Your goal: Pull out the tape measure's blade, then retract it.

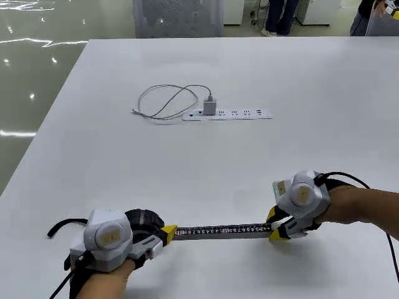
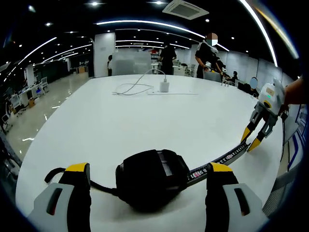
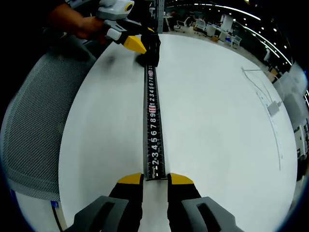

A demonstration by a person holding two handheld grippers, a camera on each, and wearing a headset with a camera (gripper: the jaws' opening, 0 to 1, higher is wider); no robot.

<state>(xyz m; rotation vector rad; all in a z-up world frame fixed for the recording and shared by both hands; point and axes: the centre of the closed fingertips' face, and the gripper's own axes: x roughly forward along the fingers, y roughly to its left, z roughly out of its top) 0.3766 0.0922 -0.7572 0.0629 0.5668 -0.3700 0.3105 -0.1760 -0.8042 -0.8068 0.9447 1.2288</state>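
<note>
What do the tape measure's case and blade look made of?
The case looks like matte black plastic or rubber, dull with soft highlights. The blade is a thin dark strip with printed pale numerals, probably coated steel; look alone can't confirm.

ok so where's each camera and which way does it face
head view: headset, down at the table; left gripper, right gripper, both arms.
left gripper view: left gripper, over the tape measure case toward the right gripper; own jaws.
right gripper view: right gripper, back along the blade; own jaws.
shared: the blade, from opposite ends.

One tape measure, two grippers, one power strip, one charger, one cable, one table
</note>
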